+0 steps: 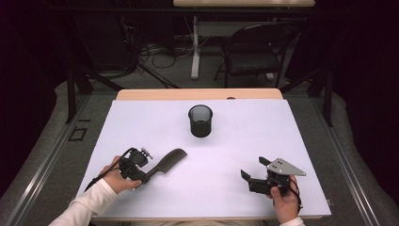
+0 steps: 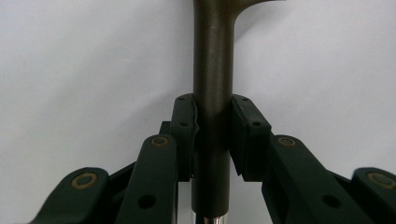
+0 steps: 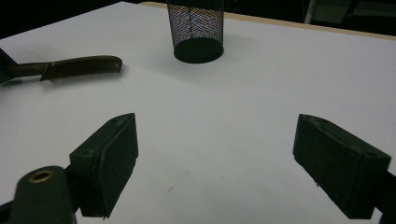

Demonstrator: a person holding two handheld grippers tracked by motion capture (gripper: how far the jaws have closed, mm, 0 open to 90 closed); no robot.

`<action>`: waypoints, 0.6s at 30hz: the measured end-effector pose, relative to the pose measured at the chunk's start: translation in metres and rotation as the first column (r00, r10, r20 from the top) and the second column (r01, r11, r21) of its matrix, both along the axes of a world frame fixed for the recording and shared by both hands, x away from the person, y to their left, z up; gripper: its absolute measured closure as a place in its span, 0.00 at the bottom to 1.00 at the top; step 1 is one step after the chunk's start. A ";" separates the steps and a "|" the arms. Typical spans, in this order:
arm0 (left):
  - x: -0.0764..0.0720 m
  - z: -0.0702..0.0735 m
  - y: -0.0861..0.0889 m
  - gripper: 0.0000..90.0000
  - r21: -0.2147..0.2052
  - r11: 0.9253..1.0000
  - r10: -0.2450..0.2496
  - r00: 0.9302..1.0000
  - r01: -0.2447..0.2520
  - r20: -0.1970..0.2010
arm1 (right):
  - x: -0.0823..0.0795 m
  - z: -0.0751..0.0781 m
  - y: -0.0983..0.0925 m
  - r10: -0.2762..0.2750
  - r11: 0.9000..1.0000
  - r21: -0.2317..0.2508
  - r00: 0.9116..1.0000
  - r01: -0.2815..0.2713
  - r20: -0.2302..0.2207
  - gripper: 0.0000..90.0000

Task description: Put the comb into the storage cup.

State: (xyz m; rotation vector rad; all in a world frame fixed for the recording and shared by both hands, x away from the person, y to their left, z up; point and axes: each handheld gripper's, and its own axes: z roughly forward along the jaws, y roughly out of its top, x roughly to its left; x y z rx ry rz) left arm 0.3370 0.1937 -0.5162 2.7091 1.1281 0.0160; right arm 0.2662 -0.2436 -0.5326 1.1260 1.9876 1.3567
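Left tongs (image 1: pixel 151 175) clamped on handle of comb (image 1: pixel 168 160), teeth end resting low on white worktop (image 1: pixel 235 136). Right tongs (image 1: pixel 251 168) spread wide, holding nothing, above bare worktop. Beyond both, well apart: mesh cup (image 1: pixel 200 121), upright, path clear. One comb, one cup, two tongs.

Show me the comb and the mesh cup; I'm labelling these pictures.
comb (image 1: pixel 168 158), high view, on its toothed part.
mesh cup (image 1: pixel 200 123), high view, on its side wall.
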 end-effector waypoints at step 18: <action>0.001 0.016 0.005 0.81 -0.057 0.998 0.024 0.998 -0.021 0.053 | 0.000 0.000 0.001 0.001 1.000 -0.002 1.000 -0.001 -0.002 0.16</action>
